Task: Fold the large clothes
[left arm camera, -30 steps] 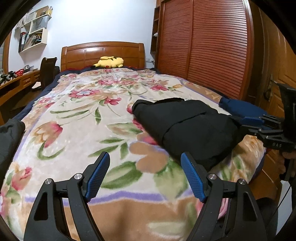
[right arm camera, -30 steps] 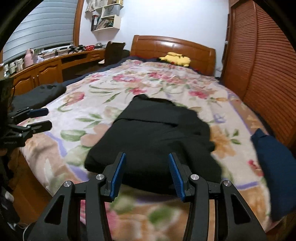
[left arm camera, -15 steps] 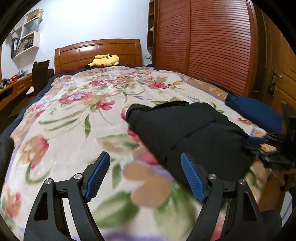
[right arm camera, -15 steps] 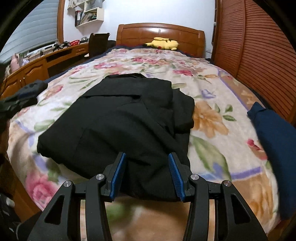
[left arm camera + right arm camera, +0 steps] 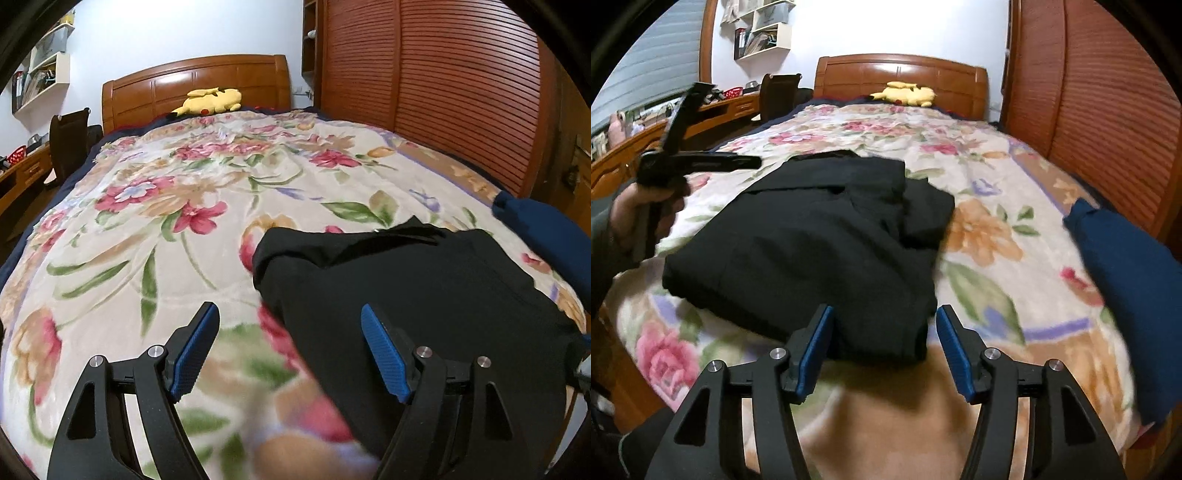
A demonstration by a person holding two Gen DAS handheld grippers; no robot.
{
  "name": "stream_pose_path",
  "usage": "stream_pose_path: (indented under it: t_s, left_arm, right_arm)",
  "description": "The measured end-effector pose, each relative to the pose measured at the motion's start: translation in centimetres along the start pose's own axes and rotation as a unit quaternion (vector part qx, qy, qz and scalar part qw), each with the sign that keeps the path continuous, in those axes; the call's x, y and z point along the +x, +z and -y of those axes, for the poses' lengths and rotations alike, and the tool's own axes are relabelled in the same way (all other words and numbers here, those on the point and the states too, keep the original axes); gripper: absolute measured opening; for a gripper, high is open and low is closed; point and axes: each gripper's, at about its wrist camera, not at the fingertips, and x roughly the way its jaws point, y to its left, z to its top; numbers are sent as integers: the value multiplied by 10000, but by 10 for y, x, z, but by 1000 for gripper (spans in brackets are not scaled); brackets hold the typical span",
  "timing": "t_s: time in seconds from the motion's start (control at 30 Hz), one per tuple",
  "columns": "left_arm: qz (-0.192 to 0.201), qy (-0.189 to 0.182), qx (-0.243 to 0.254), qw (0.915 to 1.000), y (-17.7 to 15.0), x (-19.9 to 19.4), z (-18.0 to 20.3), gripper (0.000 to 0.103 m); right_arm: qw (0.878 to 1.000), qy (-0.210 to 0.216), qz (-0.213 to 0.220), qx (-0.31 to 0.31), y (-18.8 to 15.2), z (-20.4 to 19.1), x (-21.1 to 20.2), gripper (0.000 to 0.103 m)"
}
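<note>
I judged the folding well advanced: the black garment lay partly folded on the floral blanket, at 12 o'clock from my right gripper and 2 o'clock from my left gripper, both spread wide and empty, leaving perhaps one final fold.

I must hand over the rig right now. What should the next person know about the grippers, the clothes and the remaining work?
Left gripper: open, empty, over the left edge of the black garment.
Right gripper: open, empty, at its near right corner.
The black garment lies partly folded on the floral blanket, one flap bunched at its right side.
A blue garment lies at the bed's right edge.
Left: finish and tidy the black fold.
</note>
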Motion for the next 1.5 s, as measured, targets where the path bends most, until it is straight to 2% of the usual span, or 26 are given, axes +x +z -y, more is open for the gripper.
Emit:
stream_pose_path:
  t_s: [0.37,0.63,0.83,0.93,1.17,1.5]
  left_arm:
    - [-261,-10,-130,9996,21,47,-12,80]
    - [-348,-30,-104,9993,24,66,-8,80]
    - [-398,34,-53,9992,22,73,-5,80]
    - [-407,72,8,9991,19,76,-4,80]
    - [-536,-1,-83,9985,19,85,-6,80]
    - [-713,-118,-318,9969,16,95,-7,80]
  right_arm:
    - [9993,175,-265,217,-9,11,10,60]
    - [9987,143,-458,175,-18,9,8,60]
    - [9985,229,-186,457,-13,15,10,60]
    - [9990,105,-96,421,-10,12,16,60]
    - [9986,170,-183,467,-14,10,34,60]
    - [9986,160,-139,479,-17,4,39,60]
